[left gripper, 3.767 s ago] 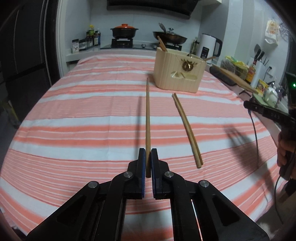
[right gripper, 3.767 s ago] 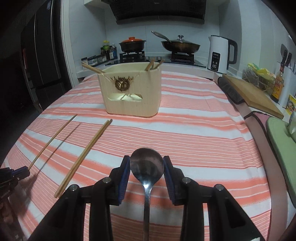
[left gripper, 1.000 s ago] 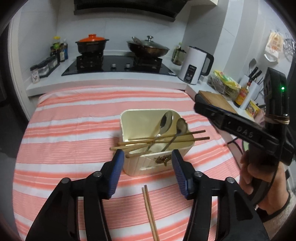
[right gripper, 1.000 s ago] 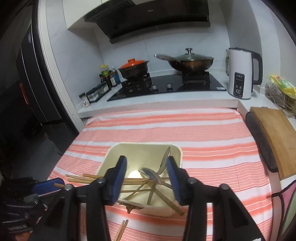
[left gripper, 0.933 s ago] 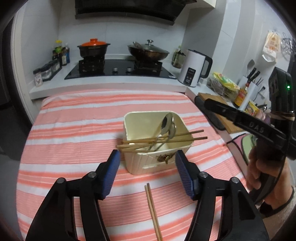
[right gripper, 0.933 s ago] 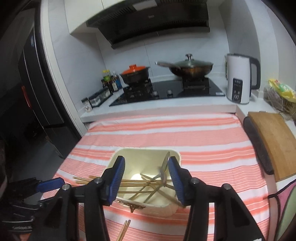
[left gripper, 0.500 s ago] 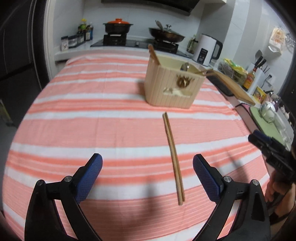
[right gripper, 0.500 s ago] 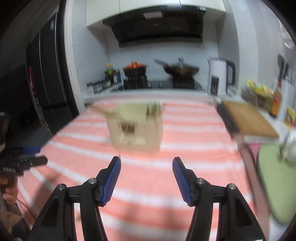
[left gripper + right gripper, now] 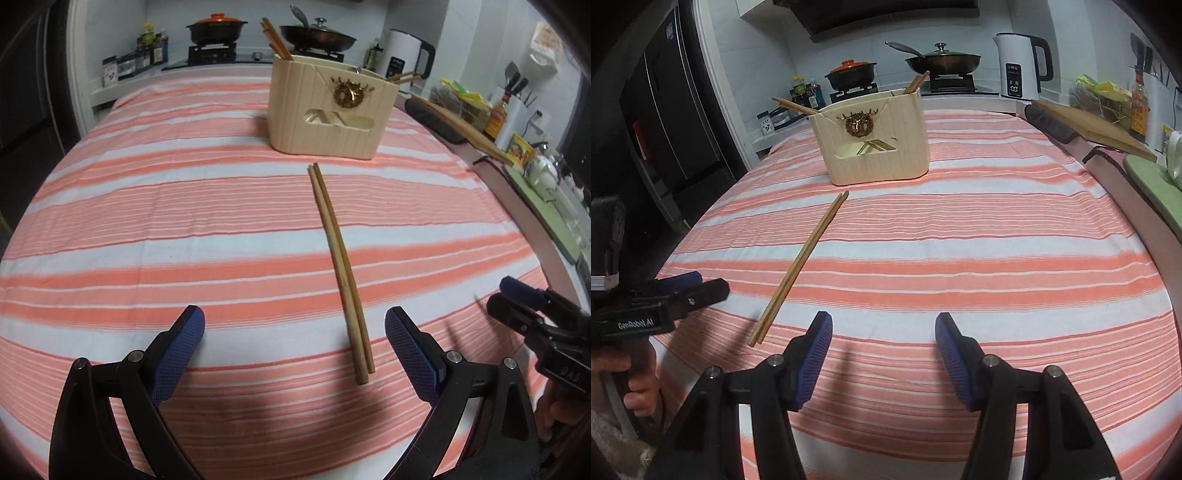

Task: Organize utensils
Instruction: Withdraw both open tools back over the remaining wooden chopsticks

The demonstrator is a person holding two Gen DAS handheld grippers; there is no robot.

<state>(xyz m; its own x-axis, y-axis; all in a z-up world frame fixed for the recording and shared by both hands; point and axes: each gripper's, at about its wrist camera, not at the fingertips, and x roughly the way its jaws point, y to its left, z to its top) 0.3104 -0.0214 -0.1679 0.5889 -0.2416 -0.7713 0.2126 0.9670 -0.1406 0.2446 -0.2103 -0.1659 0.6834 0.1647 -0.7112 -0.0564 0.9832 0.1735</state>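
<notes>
Two wooden chopsticks [image 9: 338, 258] lie side by side on the striped tablecloth, pointing toward the cream utensil holder [image 9: 328, 110]. My left gripper [image 9: 293, 321] hangs low over the cloth, open wide and holding nothing. The chopsticks' near ends lie between its fingers, close to the right one. My right gripper [image 9: 883, 325] is open and empty over bare cloth, with the chopsticks [image 9: 799, 264] to its left. The holder [image 9: 875, 147] has chopsticks sticking out of its top. Each gripper appears at the edge of the other's view.
Beyond the table, the counter holds an orange-lidded pot [image 9: 216, 27], a lidded wok [image 9: 317, 35] and a white kettle [image 9: 1021, 70]. A wooden cutting board [image 9: 1089, 122] and a green mat [image 9: 1156, 188] sit along the right side. The table's edge drops off at the left.
Both grippers came down and back from above the holder to low over the near cloth. The left jaws spread much wider, the right a little. The spoon and single chopstick held earlier are gone from them.
</notes>
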